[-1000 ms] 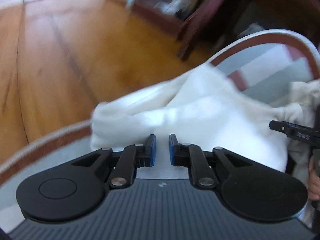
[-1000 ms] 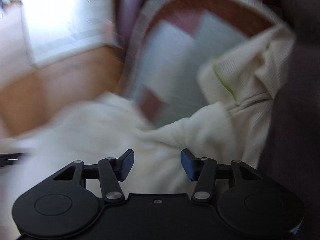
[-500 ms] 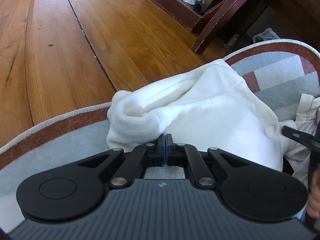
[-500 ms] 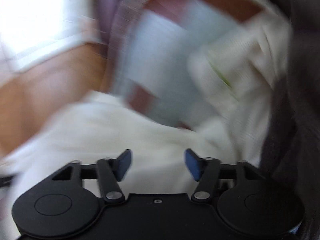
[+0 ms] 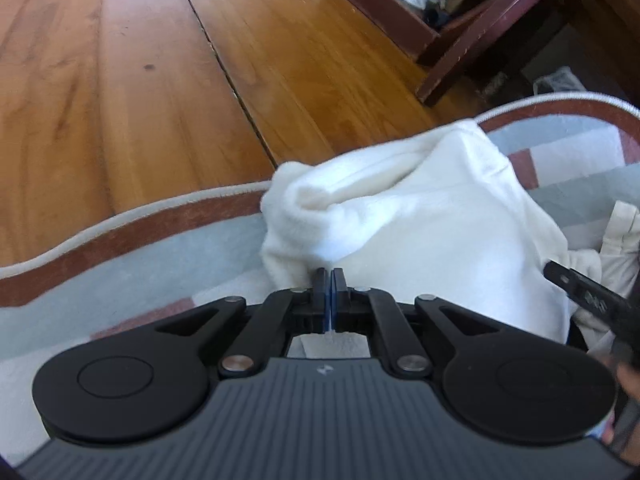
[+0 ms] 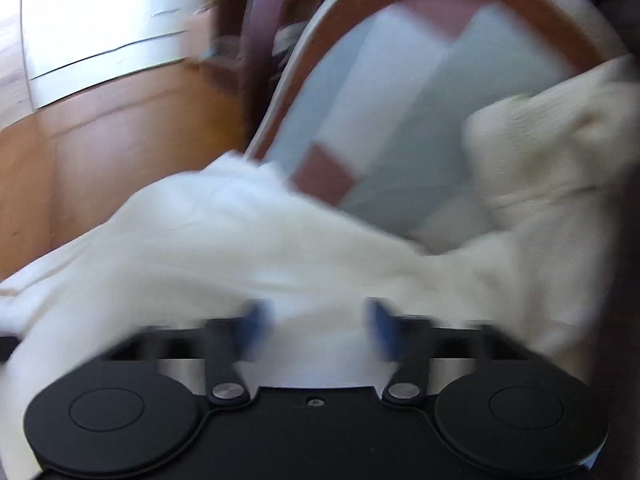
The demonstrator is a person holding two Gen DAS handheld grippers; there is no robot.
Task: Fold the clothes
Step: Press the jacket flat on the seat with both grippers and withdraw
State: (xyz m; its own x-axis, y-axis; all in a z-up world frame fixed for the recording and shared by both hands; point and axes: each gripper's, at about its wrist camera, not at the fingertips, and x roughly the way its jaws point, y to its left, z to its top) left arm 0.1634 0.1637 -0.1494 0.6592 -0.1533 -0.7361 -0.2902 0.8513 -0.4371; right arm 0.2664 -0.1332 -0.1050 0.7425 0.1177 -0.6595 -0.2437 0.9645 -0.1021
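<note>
The left gripper has its two black fingers with blue pads pressed together, and a thin edge of the soft white fleece garment is pinched between them. This garment lies in a loose heap on the rounded rug with a grey-blue middle, a brown-red band and a pale border, and its far corner reaches over the border toward the polished wooden plank floor. On the right edge of the left wrist view, the tip of the other tool is seen beside the heap. The right gripper has its fingers spread wide apart, with white cloth lying between and in front of them; this view is blurred, so I cannot tell if the pads touch the cloth. A second cream ribbed garment lies on the rug to the right, next to the white one. A dark wooden furniture leg stands on the floor behind the rug.
</note>
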